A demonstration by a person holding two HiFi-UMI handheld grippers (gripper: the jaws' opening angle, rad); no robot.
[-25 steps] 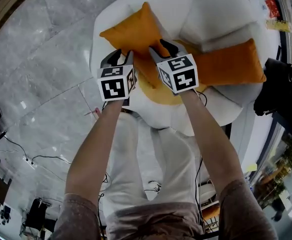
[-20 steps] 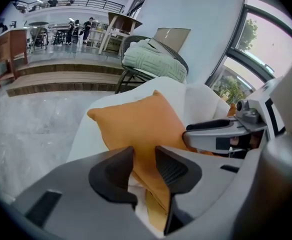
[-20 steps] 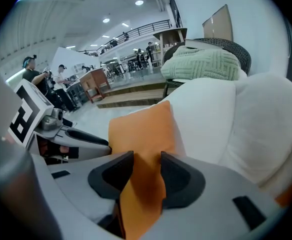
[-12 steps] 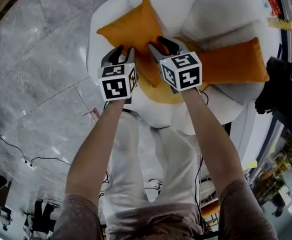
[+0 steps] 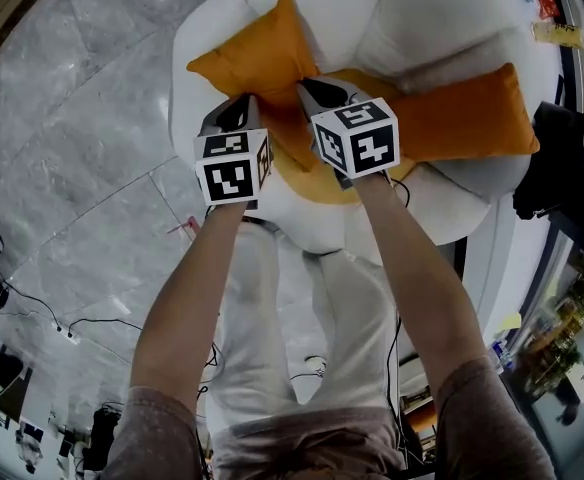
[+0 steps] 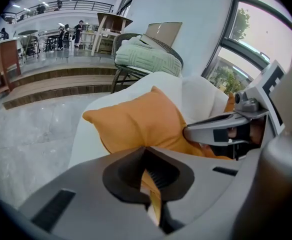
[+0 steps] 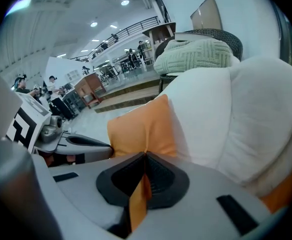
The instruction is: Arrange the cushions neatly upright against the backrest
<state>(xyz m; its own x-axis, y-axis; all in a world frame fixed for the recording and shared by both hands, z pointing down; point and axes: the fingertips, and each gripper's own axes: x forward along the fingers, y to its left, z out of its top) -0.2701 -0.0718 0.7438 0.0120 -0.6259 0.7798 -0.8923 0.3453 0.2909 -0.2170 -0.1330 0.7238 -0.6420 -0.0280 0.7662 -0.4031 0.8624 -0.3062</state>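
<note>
The square orange fabric cushion [image 5: 257,58] lies slumped on the white upholstered armchair [image 5: 422,18], just ahead of both tongs. Its near edge is pinched by the just-closed left gripper [image 5: 238,114] and right gripper [image 5: 316,94], side by side, equally near; the armchair's backrest lies beyond.
</note>
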